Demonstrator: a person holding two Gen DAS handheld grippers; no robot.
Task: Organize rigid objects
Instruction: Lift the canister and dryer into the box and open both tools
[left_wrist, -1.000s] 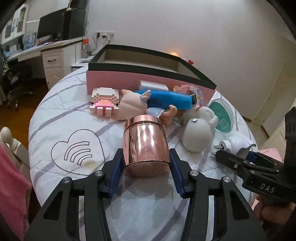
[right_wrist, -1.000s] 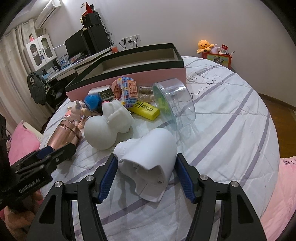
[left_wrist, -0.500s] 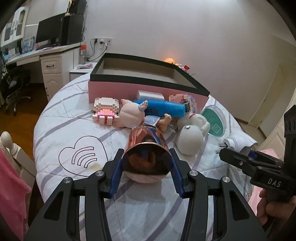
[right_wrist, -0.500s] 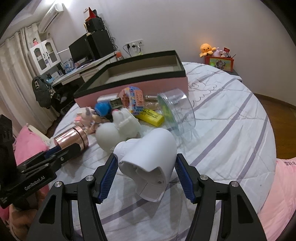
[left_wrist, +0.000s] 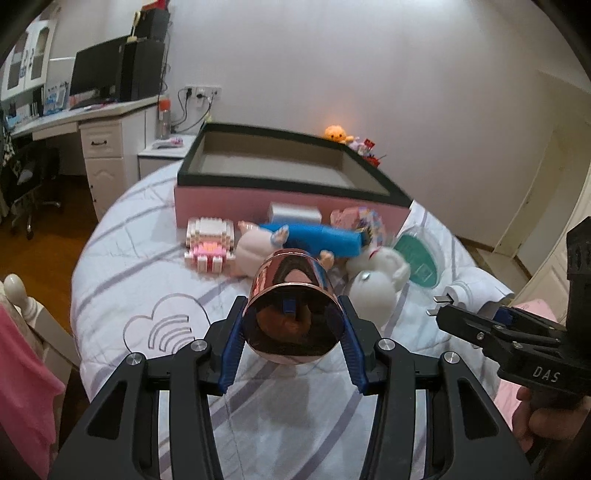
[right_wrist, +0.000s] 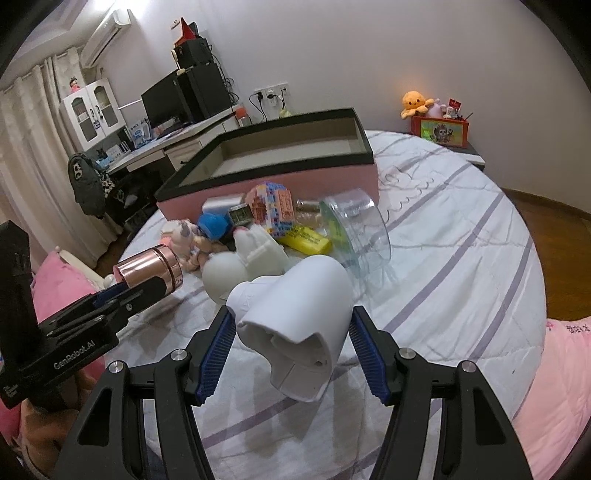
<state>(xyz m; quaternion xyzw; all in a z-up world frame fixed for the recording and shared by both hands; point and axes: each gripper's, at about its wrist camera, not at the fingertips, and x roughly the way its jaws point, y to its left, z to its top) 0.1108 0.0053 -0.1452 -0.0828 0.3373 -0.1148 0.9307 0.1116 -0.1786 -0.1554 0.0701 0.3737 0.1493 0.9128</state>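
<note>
My left gripper (left_wrist: 291, 328) is shut on a shiny copper canister (left_wrist: 291, 314), held tilted above the bed; the same copper canister (right_wrist: 149, 267) shows at the left in the right wrist view. My right gripper (right_wrist: 293, 328) is shut on a white plastic plug-in device (right_wrist: 295, 317), lifted off the cover. A pink box with a black rim (left_wrist: 288, 192) stands open behind the pile, its inside bare. In front of it lie a white and pink brick figure (left_wrist: 210, 243), a pig doll (left_wrist: 255, 251), a blue tube (left_wrist: 321, 238) and a white rabbit figure (left_wrist: 376, 284).
A clear round tub with a green lid (right_wrist: 358, 229), a yellow pack (right_wrist: 306, 240) and a coloured brick house (right_wrist: 269, 206) lie by the box. The round bed (right_wrist: 461, 240) carries a white striped cover. A desk with a monitor (left_wrist: 99, 81) stands at the back left.
Both grippers have risen with their loads. The copper canister has tipped from upright, so its mirrored base now faces the left camera. The white device has come up off the cover.
</note>
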